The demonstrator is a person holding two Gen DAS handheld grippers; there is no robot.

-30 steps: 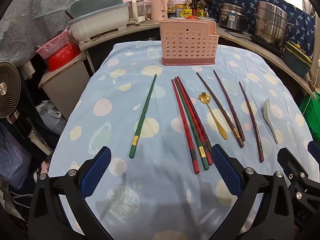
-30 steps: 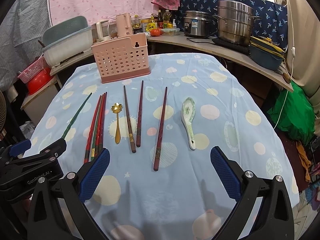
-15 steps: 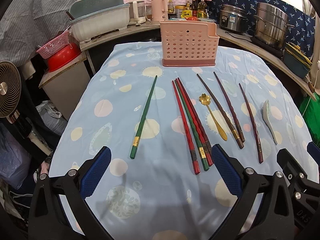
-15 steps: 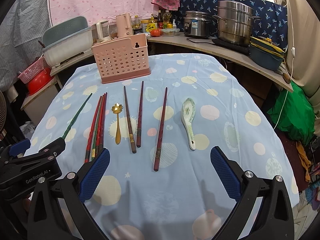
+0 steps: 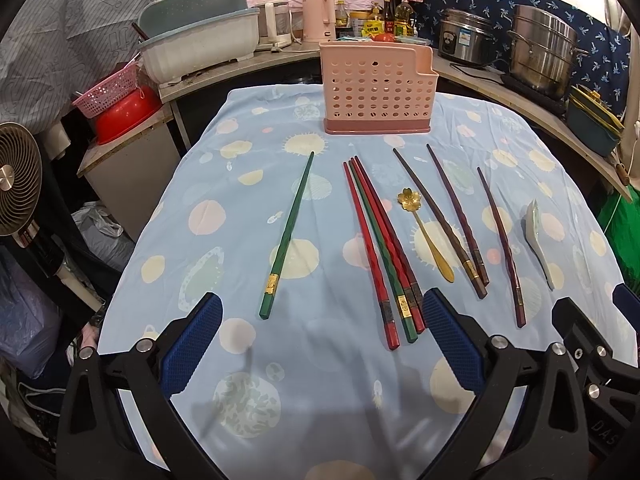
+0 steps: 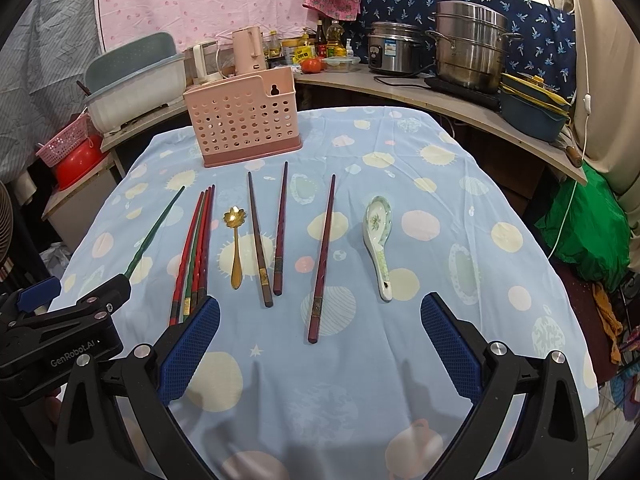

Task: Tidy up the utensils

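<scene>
Here, the left gripper (image 5: pixel 322 346) with blue ribbed pads is hovering over the near edge of the worktop (image 5: pixel 320 392), which is draped in a pale blue dotted cloth; its jaws are standing wide apart, gripping and touching nothing. Likewise, the right gripper (image 6: pixel 320 344) is hanging just beside it, jaws spread wide and empty. Lying in a row on the cloth, from left to right, are a lone green chopstick (image 5: pixel 287 233), a touching bundle of two red chopsticks and one green chopstick (image 5: pixel 382 247), a gold flower-bowled spoon (image 6: pixel 235 246), two dark brown chopsticks (image 6: pixel 268 236) converging at their handles, a single maroon chopstick (image 6: pixel 323 258), and a white floral ceramic soup spoon (image 6: pixel 378 242). A pink perforated plastic utensil holder (image 6: pixel 244 118) is standing upright at the far end, well apart from the row.
</scene>
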